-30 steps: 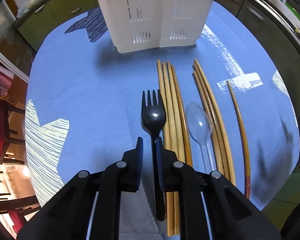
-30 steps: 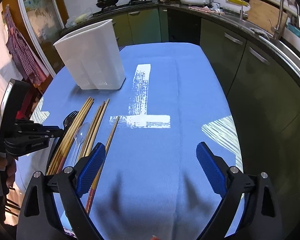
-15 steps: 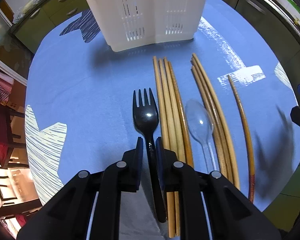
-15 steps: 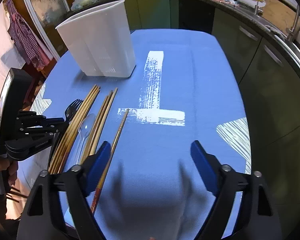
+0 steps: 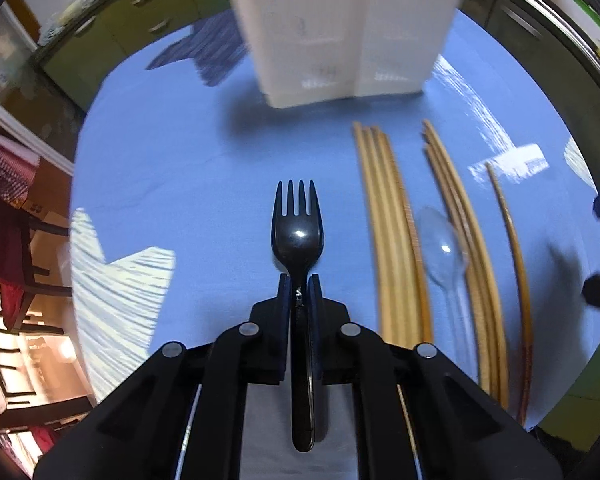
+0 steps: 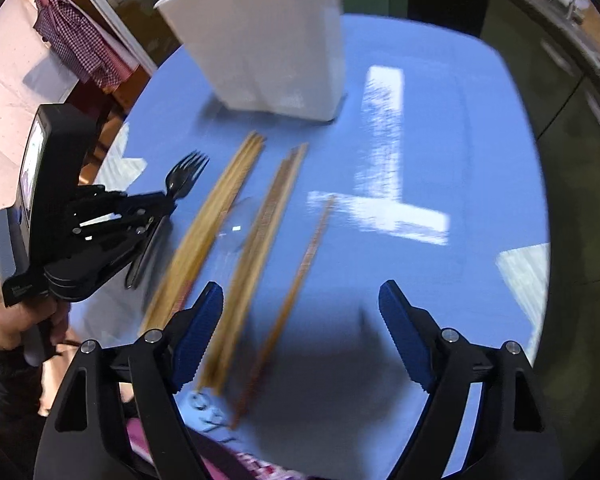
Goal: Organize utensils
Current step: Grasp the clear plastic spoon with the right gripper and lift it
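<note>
My left gripper (image 5: 299, 280) is shut on the neck of a black plastic fork (image 5: 297, 232) and holds it above the blue tablecloth, tines pointing at the white utensil holder (image 5: 340, 28). In the right wrist view the fork (image 6: 184, 178) sits in the left gripper (image 6: 168, 202), lifted off the cloth. Two bundles of wooden chopsticks (image 5: 392, 232) (image 5: 464, 240), a clear plastic spoon (image 5: 444, 252) between them and a single chopstick (image 5: 512, 264) lie on the cloth. My right gripper (image 6: 300, 336) is open and empty above the chopsticks' (image 6: 256, 248) near ends.
The white holder (image 6: 260, 40) stands at the table's far side. Green cabinets and a counter run along the right and back. Chairs and a checked cloth are off the table's left edge. The table edge (image 5: 560, 412) is close at the right.
My left gripper closed on the fork and lifted it up and left, away from the chopsticks. My right gripper moved forward and left over the chopsticks, still open.
</note>
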Tool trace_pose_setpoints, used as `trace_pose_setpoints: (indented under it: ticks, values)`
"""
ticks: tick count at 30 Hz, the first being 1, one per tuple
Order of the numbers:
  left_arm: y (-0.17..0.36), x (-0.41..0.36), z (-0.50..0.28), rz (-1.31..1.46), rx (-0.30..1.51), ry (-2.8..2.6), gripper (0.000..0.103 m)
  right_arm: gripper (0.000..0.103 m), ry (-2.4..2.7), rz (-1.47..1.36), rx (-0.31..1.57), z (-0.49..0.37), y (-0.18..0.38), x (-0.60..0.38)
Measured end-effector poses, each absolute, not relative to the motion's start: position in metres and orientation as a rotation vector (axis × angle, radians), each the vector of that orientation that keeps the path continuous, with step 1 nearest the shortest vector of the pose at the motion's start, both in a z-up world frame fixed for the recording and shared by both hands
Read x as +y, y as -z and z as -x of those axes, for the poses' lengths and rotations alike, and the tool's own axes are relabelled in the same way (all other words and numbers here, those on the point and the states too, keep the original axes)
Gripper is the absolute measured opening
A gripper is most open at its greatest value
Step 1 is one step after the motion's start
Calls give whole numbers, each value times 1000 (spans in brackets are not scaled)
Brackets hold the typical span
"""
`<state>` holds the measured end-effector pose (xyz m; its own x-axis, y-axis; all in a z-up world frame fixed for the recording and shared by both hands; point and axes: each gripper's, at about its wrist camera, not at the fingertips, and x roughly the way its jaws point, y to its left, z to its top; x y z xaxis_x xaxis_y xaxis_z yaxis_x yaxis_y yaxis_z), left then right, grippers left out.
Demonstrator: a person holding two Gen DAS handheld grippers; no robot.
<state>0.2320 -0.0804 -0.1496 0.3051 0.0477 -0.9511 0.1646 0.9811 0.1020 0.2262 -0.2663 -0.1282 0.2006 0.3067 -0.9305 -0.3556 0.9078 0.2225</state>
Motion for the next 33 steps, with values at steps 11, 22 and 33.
trace_pose_setpoints:
  ticks: [11,22,33]
  values:
    - [138,-52,-225,-154,1221,76,9,27,-477,-29,1459,-242,152,-210]
    - [131,-44,-222,-146,1190,93,9,18,-409,53,1525,-246,175,-184]
    - [123,-45,-220,-143,1171,113,9,11,-331,100,1487,-252,184,-168]
